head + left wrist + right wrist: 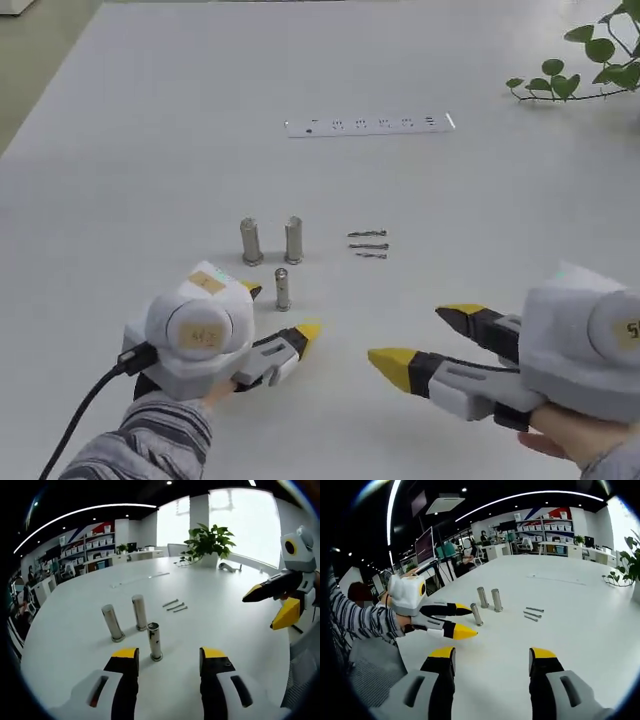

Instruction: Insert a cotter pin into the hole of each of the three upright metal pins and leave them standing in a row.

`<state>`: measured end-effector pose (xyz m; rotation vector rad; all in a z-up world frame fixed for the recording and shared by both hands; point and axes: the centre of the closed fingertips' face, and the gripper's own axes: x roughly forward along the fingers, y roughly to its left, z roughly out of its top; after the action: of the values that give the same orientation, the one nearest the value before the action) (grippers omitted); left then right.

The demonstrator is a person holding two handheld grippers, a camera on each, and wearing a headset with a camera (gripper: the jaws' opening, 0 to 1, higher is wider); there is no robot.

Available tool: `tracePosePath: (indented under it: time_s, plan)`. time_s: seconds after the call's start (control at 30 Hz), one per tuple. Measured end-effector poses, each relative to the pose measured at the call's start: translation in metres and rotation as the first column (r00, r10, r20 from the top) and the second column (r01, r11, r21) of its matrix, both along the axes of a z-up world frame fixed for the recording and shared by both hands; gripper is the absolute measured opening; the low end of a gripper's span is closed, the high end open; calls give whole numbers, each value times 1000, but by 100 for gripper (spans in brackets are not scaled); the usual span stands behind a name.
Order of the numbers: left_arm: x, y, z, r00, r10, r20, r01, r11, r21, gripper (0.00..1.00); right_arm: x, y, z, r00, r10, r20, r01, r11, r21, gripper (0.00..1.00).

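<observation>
L hand-held gripper (pixel 169 653) released, empty; R hand-held gripper (pixel 410 333) released, empty | three metal pins (pixel 293 240) upright mid-worktop (pixel 150 150), two far, one near; cotter pins (pixel 368 245) loose just right, none inserted | risk: jaw clips near pin, topples it; thin cotter pin slips from pinch

We work in an open-plan office: a white table (pixel 150 150), shelves (pixel 545 520) of boxes along the far wall, a desk monitor (pixel 426 545), a potted plant (pixel 210 542) beside a window (pixel 240 525).
</observation>
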<state>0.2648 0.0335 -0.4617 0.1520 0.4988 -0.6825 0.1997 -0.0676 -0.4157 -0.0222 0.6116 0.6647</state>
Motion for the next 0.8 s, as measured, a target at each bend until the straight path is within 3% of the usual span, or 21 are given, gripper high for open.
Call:
tracePosePath:
  time_s: [0.03, 0.1, 0.23, 0.43, 0.57, 0.63, 0.8]
  plan:
    - [0, -1, 1, 1000, -1, 3, 1, 1000, -2, 45, -2, 0, 0, 1000, 18, -9, -18, 1000, -20, 56]
    - [1, -2, 2, 1000, -12, 15, 12, 1000, -8, 43, 1, 0, 4, 999, 37, 20, -36, 999, -34, 55]
    - [4, -1, -5, 999, -27, 24, 26, 999, 41, 35, 3, -1, 2, 997, 82, -10, -83, 995, -58, 51]
    - [16, 9, -10, 999, -23, 42, 20, 996, 83, 24, 14, -5, -10, 995, 85, -46, -88, 993, -83, 49]
    - [25, 14, -11, 999, -25, 48, 21, 997, 80, 18, 21, -6, -13, 995, 81, -52, -85, 992, -94, 48]
    - [27, 11, -10, 999, -27, 45, 25, 998, 55, 17, 24, -6, -15, 996, 75, -55, -80, 993, -91, 47]
    - [30, 6, -11, 999, -24, 44, 23, 999, 40, 11, 32, -7, -18, 996, 68, -60, -73, 993, -97, 46]
